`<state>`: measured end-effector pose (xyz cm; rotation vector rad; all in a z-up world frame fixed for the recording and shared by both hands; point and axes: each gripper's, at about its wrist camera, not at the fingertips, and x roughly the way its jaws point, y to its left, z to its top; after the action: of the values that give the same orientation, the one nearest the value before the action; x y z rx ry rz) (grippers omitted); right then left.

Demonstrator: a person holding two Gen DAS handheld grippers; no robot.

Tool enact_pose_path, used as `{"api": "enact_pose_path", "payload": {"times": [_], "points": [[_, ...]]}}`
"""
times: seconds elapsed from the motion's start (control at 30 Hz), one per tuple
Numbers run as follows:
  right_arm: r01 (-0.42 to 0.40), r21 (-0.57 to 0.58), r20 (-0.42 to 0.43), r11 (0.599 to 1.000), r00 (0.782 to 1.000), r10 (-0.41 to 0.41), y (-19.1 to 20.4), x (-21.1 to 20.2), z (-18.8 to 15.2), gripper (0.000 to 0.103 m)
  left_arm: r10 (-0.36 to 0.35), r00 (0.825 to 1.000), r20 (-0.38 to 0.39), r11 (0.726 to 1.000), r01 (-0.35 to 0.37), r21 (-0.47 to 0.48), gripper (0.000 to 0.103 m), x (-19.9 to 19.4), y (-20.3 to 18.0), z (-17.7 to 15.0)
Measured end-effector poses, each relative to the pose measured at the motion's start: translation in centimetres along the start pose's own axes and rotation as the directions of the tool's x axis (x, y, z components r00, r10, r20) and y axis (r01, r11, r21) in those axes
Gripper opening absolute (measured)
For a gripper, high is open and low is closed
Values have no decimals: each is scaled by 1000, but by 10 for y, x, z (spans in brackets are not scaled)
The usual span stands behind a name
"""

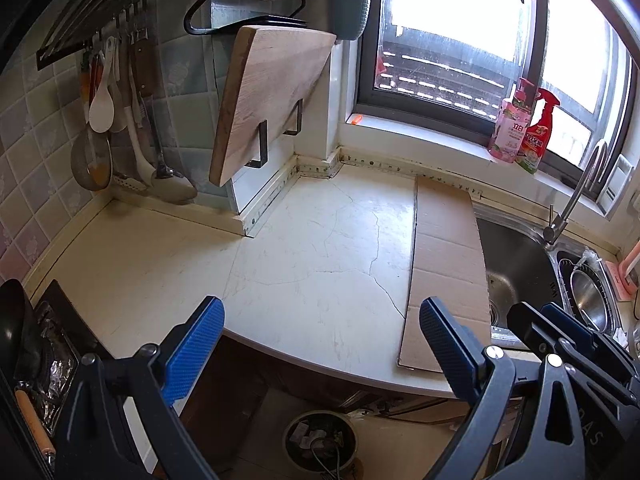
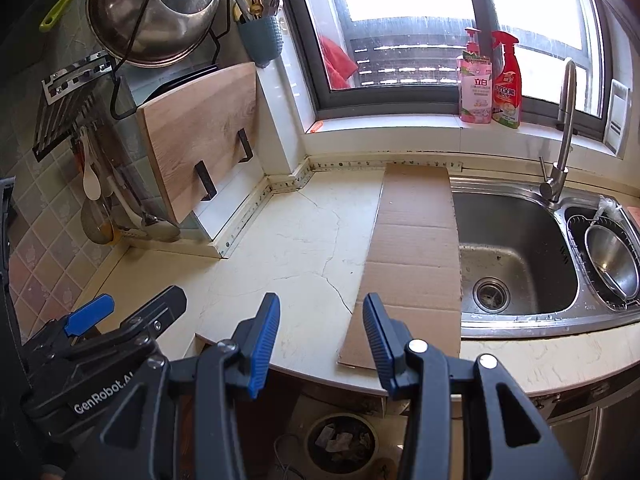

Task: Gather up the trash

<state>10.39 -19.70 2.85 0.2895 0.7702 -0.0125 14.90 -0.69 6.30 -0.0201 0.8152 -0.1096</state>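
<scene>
A long flat strip of brown cardboard (image 1: 448,260) (image 2: 416,248) lies on the cracked white counter (image 1: 312,248) (image 2: 296,248), along the left rim of the sink, its near end at the counter's front edge. Below the counter, a round bin (image 1: 320,444) (image 2: 342,440) on the floor holds crumpled scraps. My left gripper (image 1: 320,340) hovers open over the counter's front edge with nothing between its blue pads. To its right, my right gripper (image 2: 322,340) (image 1: 536,316) is also open and empty, its right finger over the cardboard's near end. The left gripper (image 2: 132,308) shows beside it.
A steel sink (image 2: 516,240) with a tall faucet (image 2: 560,152) is to the right, and a metal bowl (image 2: 612,264) sits in its side basin. A wooden cutting board (image 1: 272,100) and utensils (image 1: 120,120) hang at the back left. Two bottles (image 2: 492,80) stand on the sill. A stove (image 1: 44,352) is at far left.
</scene>
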Motion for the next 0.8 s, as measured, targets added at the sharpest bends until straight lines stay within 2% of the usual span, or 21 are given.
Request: {"api": "enact_pose_path", "payload": {"times": [0.8], "points": [[-7,3,-8,1000,1000,7,-6,7,2,44,1,1000,-19,1000,-1,-1,97,11,-5,3]]}}
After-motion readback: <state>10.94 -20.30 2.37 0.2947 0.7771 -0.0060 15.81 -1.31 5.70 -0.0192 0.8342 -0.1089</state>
